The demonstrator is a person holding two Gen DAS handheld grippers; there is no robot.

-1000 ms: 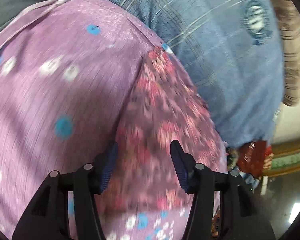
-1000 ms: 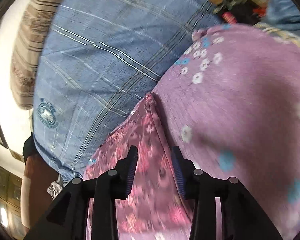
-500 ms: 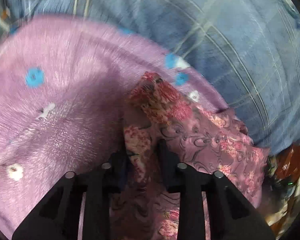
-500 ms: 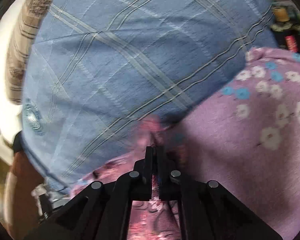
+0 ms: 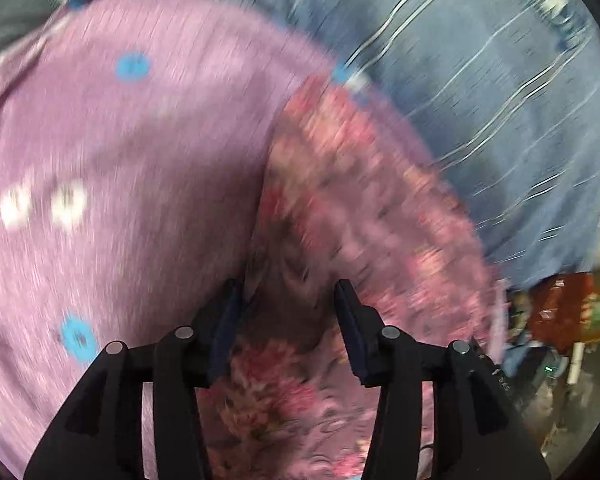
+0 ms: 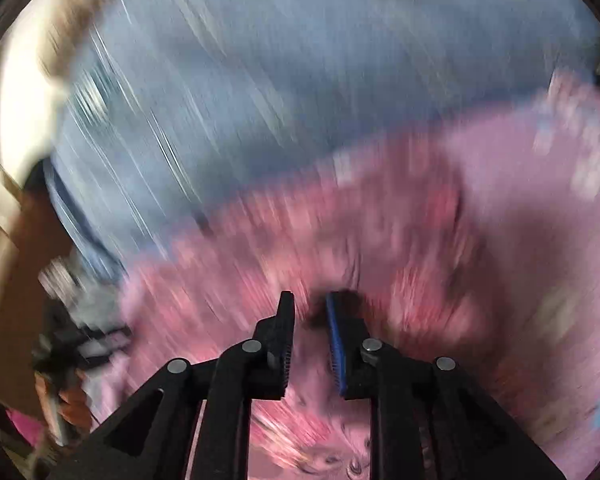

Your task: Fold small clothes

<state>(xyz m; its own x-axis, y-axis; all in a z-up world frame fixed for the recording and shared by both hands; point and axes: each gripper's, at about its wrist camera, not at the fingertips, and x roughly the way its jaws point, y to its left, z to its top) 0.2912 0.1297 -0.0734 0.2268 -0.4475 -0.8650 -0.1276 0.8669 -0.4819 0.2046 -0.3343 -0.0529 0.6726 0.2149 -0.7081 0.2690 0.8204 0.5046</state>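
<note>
Left wrist: tool (image 5: pixel 288 296) agape above floral cloth (image 5: pixel 360 208)

No words or numbers can be read here. Both views are very blurry. In the left wrist view, the blue checked cloth (image 5: pixel 480 80) has a small white mark near the top right edge, but it is too smeared to read. The black arm of the left tool (image 5: pixel 288 300) has tiny pale letters on its right side, and they are too small to make out. In the right wrist view, nothing with writing shows at all.
</note>
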